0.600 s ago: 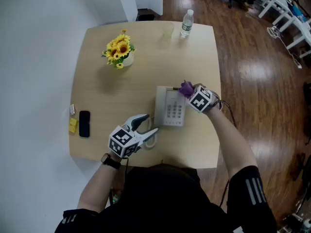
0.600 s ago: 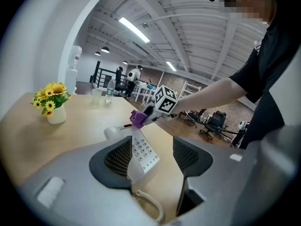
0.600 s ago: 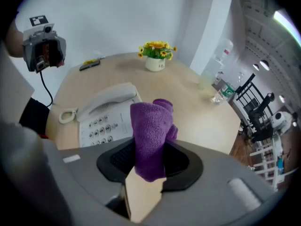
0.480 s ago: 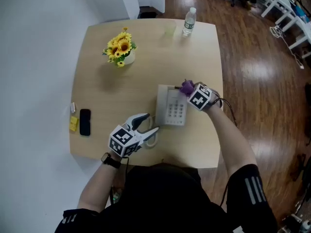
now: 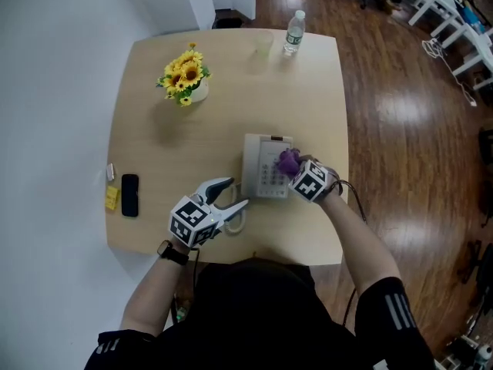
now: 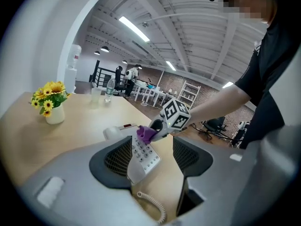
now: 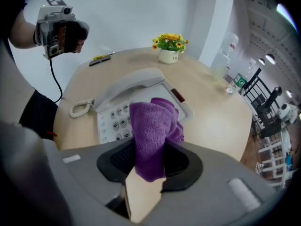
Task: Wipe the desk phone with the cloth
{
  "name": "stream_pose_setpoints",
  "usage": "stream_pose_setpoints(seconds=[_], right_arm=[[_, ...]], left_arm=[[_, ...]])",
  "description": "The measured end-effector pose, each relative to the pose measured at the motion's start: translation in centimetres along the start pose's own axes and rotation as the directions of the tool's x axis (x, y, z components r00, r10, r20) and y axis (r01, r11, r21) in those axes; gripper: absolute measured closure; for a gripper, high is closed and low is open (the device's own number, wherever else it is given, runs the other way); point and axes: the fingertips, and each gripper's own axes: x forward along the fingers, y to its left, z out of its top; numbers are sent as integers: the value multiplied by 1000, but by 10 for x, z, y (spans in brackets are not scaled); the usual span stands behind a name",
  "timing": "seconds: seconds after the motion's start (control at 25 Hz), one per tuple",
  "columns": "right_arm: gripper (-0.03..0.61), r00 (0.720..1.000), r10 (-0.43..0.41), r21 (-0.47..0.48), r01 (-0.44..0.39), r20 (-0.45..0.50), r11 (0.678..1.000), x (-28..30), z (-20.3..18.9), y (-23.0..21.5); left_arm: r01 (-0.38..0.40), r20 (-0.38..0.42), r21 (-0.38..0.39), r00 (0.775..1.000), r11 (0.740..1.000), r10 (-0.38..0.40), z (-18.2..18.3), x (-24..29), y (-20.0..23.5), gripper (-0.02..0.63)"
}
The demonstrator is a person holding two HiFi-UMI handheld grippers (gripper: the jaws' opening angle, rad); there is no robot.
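Observation:
A white desk phone [image 5: 264,168] lies on the wooden table [image 5: 231,106], handset along its left side. My right gripper [image 5: 291,165] is shut on a purple cloth [image 5: 287,160] and presses it onto the right part of the keypad. In the right gripper view the cloth [image 7: 153,133] bulges out between the jaws of the right gripper [image 7: 149,161], over the phone [image 7: 123,108]. My left gripper [image 5: 229,194] stands open just left of the phone's near corner and holds nothing. In the left gripper view the phone [image 6: 142,155] shows between the wide-apart jaws, apart from them.
The phone's coiled cord [image 5: 236,220] loops near the left gripper. A vase of sunflowers [image 5: 185,75] stands at the far left; a water bottle [image 5: 292,33] and a clear cup [image 5: 264,47] at the far edge. A black mobile phone [image 5: 129,195] and a yellow item [image 5: 112,197] lie at the left edge.
My right gripper has slid the cloth from the phone's far right corner towards me, onto the keypad. The left gripper has stayed where it was, open.

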Motion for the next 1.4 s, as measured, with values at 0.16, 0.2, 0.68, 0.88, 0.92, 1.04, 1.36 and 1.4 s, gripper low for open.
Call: stream_pose_setpoints(seconds=[0.16,0.2,0.68,0.88,0.92,1.04,1.36,1.4], right_arm=[[428,1000,23,44,-23,1,999,3,-19,34],[428,1000,29,54,-29,2,998,3,-23,43],[428,993,122,17,-122,0,992,-12,-37,92],[427,996,-10,5,9,92,1000,-35,26,9],[426,995,-28,-9,28,95,1000,-35,39,-6],[426,995,-61,-50,65,76,997,-29,67,-40],[426,1000,2,-77,-1,2,997,5,52,-14],[426,1000,17,-71,-16,8,997,6,46,-2]], left_arm=[[10,0,9,1000,1000,-10,0,-1,-4,345],[12,-1,12,1000,1000,-12,-1,-2,-5,345],[7,17,14,1000,1000,-8,-3,-16,-8,345],[-17,21,2,1000,1000,16,-9,-25,-5,345],[-20,20,0,1000,1000,20,-10,-26,-5,345],[-29,17,-8,999,1000,29,-13,-29,-8,345],[-60,27,-35,998,998,61,-16,-37,-2,345],[-62,26,-38,998,997,63,-18,-38,-1,345]])
